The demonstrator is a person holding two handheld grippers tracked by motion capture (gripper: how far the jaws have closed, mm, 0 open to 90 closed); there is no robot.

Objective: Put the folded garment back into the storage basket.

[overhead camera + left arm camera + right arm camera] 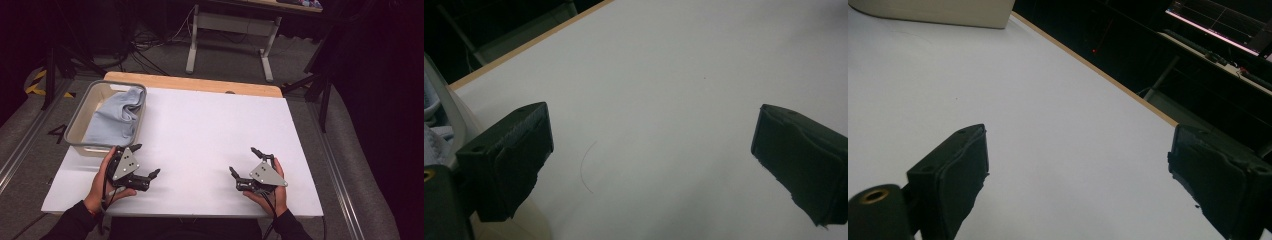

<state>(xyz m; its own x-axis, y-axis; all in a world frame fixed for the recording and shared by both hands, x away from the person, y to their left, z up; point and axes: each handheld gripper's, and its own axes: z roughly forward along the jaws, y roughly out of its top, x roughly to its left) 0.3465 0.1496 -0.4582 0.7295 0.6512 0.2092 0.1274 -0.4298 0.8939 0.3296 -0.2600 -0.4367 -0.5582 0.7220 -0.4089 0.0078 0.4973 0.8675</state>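
Table: white sheet over a wooden top, with both grippers resting on its near part, well apart from each other
Bin: beige tub at the far left corner of the table, just beyond the left gripper; in the left gripper view its pale wall stands right beside the left-hand jaw; in the right gripper view its wall lies far ahead, at the top left
Cloth: pale blue fabric bunched inside the bin, draped over its right rim, ahead of the left gripper and well clear of the right one
Left gripper: held in the left hand, jaws spread wide with nothing between them, only bare white sheet
Right gripper: held in the right hand, jaws likewise wide apart and empty, pointing across the sheet toward the bin
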